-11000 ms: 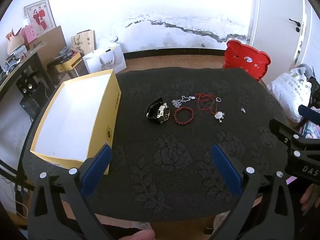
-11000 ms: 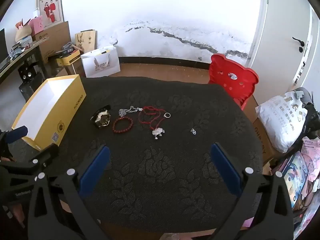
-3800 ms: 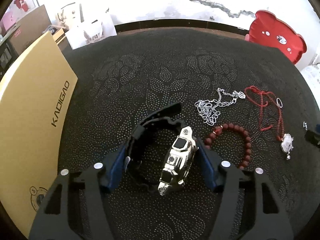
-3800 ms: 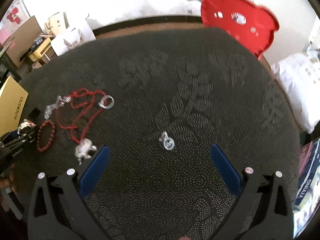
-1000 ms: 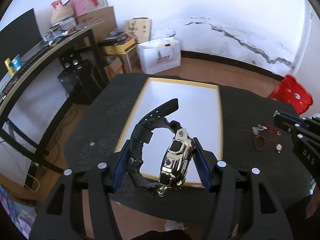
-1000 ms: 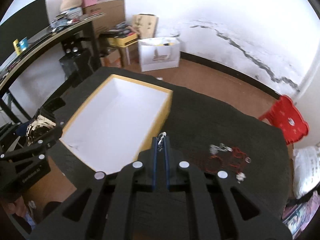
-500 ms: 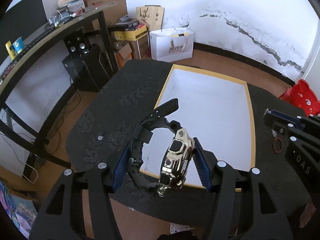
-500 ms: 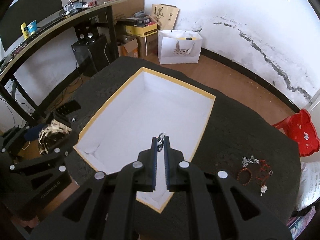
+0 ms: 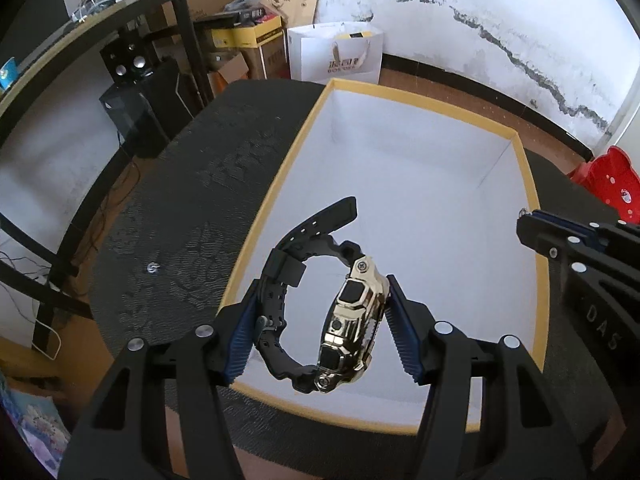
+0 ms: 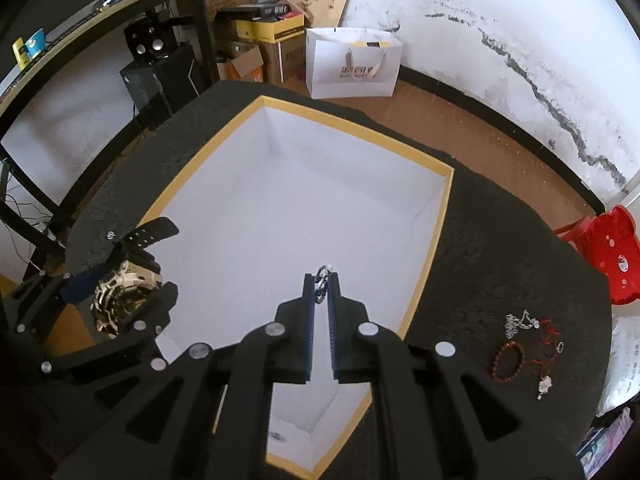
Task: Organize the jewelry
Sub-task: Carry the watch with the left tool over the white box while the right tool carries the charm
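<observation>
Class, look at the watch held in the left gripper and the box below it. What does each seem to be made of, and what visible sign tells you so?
Watch: the case looks like polished gold-toned metal, or metal-plated plastic, given its mirror-like highlights; the black strap looks like matte rubber or resin, moulded with punched holes. Box: probably cardboard, with thin yellow walls, crisp folded corners and a flat, matte white lining.

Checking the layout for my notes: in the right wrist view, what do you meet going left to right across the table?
Watch in the left tongs → yellow box → small ring in the right tongs → red bead bracelet → red cord necklace.
</observation>
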The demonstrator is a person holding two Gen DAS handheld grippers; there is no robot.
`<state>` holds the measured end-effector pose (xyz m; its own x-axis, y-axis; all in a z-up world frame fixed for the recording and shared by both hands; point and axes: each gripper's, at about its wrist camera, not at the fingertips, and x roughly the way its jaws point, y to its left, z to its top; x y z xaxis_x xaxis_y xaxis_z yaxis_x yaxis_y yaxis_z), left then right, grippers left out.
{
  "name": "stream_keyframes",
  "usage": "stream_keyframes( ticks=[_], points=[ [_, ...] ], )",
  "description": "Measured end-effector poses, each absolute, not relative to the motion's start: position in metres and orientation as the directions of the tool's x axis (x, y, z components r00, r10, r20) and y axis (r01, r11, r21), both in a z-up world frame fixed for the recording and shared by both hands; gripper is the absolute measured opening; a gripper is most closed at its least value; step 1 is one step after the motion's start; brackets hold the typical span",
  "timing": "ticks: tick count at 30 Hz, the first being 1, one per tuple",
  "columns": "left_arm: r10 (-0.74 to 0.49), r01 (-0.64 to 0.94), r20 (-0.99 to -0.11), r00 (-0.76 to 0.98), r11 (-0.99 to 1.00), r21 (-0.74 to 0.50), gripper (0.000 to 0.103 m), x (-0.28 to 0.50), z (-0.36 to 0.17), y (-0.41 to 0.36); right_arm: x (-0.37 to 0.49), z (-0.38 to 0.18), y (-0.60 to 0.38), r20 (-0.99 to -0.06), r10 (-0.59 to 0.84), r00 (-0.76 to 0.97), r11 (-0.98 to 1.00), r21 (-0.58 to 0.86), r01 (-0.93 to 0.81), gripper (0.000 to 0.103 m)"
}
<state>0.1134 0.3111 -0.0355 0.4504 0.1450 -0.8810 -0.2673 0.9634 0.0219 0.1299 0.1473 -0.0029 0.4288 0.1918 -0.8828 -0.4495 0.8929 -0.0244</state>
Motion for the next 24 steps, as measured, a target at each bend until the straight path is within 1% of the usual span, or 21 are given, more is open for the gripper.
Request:
stream_keyframes(
  ticks=[11, 24],
  points=[
    [0.139, -0.276, -0.900, 0.413, 0.961, 0.022, 0.059, 0.138, -0.066, 0.310, 0.158, -0.027, 0.152, -0.895, 0.182, 0.407, 0.898, -0.017, -0.440, 0.007],
    [0.147, -0.283, -0.919, 0.365, 0.958, 0.040, 0.059, 0.149, -0.088, 0.312, 0.182, -0.063, 0.158, -0.920, 0.164, 0.356, 0.903, -0.005, -0.429, 0.007]
  ],
)
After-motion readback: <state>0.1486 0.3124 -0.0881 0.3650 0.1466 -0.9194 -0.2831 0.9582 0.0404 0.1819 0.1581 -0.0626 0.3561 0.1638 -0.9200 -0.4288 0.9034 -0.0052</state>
